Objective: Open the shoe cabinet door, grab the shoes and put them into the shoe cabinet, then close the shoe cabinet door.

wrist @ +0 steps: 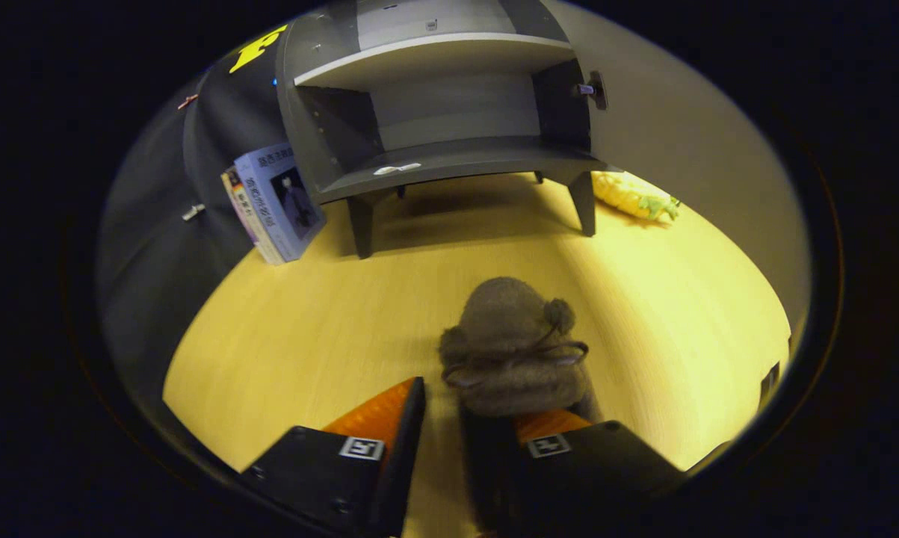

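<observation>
Gripper view looks along your tongs (442, 418) toward the shoe cabinet (442, 127), whose door (688, 149) already stands swung wide to the right, so the shelves lie bare and ready. The shoe (513, 355) — a fuzzy grey-brown slipper with a bow and pompom — sits on the wooden counter (285, 336) just ahead of the fingers, its heel end against the right finger (546, 430), while the left finger (385, 407) stands apart with a strip of bare counter between it and the shoe. So your tongs are spread, not pinching anything; only one finger seems to touch, and whether it presses is unclear through the blur. I judge you are lining up the grab: the shoe lies off to the right of the gap, so you would need to shift right or turn before squeezing, or the left finger will close on air. The cabinet's lower shelf (449, 161) carries a small white scrap (397, 169), which should not trouble the shoe. A couple of books (273, 202) lean by the cabinet's left leg, and a yellow-green soft toy (632, 196) lies behind its right leg — both clear of the straight path. The open door, with its handle (591, 90) poking out, is the thing to mind as you carry the shoe in.
</observation>
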